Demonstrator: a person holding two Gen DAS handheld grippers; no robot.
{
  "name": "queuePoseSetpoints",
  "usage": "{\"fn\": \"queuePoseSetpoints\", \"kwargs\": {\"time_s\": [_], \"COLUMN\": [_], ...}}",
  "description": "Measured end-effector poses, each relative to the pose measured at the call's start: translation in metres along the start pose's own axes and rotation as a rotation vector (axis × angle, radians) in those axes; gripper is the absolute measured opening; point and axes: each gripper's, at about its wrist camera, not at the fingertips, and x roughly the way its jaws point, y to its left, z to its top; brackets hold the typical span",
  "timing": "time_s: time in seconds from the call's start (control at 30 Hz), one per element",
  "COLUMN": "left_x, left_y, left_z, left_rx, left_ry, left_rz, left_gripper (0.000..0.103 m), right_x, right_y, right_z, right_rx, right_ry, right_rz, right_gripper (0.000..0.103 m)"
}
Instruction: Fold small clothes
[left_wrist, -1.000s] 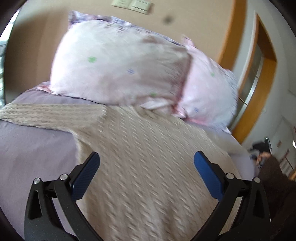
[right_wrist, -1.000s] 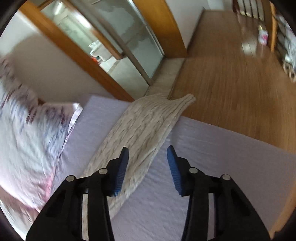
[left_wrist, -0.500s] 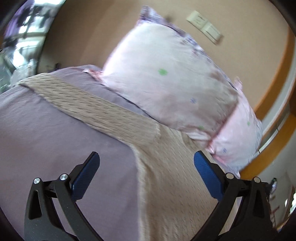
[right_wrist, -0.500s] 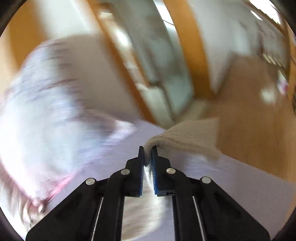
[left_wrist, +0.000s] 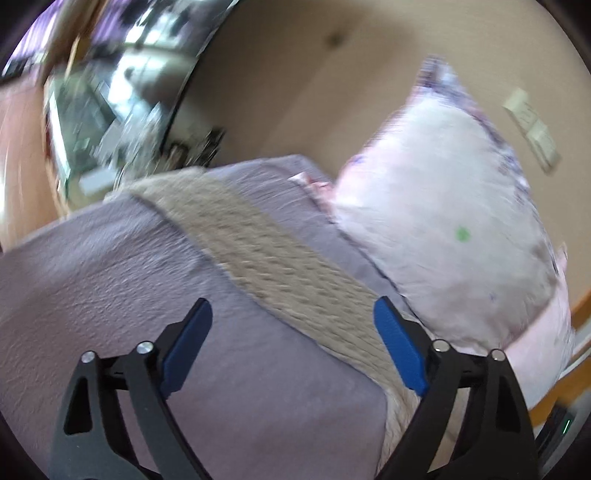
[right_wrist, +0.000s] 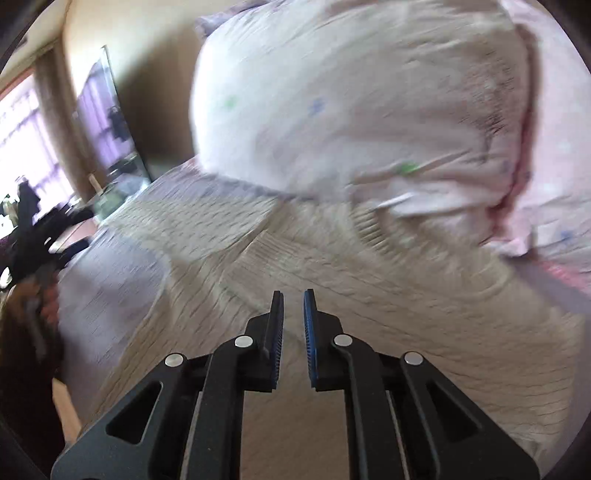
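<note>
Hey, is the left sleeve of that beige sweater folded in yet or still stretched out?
Stretched out. In the left wrist view the sleeve lies flat and straight across the purple bedsheet, away from the sweater body, with the open left gripper above it.

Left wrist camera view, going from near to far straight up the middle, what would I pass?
Left gripper, fingers open → purple bedsheet → beige knit sweater sleeve → purple bedsheet again → beige wall.

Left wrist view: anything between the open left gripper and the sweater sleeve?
Nothing visible. The left gripper is open, with only bare purple bedsheet and the knit sleeve ahead. The pillow sits beyond the sleeve, not in the path.
</note>
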Motion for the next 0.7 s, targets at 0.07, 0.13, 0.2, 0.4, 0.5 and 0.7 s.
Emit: {"fn": "queuePoseSetpoints", "kwargs": {"time_s": [0.07, 0.13, 0.2, 0.4, 0.5, 0.7], "left_x": [0.010, 0.020, 0.029, 0.046, 0.053, 0.035], "left_y": [0.015, 0.029, 0.038, 0.058, 0.066, -0.013], "left_z": [0.009, 0.019, 0.025, 0.054, 0.065, 0.067], "left_rx": [-0.064, -0.124, -0.160, -0.264, -0.308, -0.065], "left_ry": [0.023, 0.038, 0.044, -0.004, -0.009, -0.089], "left_rz": [0.025, 0.046, 0.058, 0.075, 0.130, 0.169], "left_gripper": [0.080, 0.078, 0.077, 0.062, 0.026, 0.006], "right_x": [-0.017, -0.045, -0.060, -0.091, -0.097, -0.118], "right_y": [-0.010, -0.030, -0.047, -0.090, -0.101, -0.114], "right_z": [-0.002, -0.005, -0.004, -0.032, -0.039, -0.049], "right_rx": [0.031, 0.083, 0.113, 0.235, 0.266, 0.273], "right_ry": [-0.050, -0.136, -0.168, -0.194, -0.203, -0.243], "right_rz": [0.003, -0.036, -0.063, -0.111, -0.112, -0.135], "right_gripper": [0.062, 0.077, 0.077, 0.077, 0.077, 0.077]}}
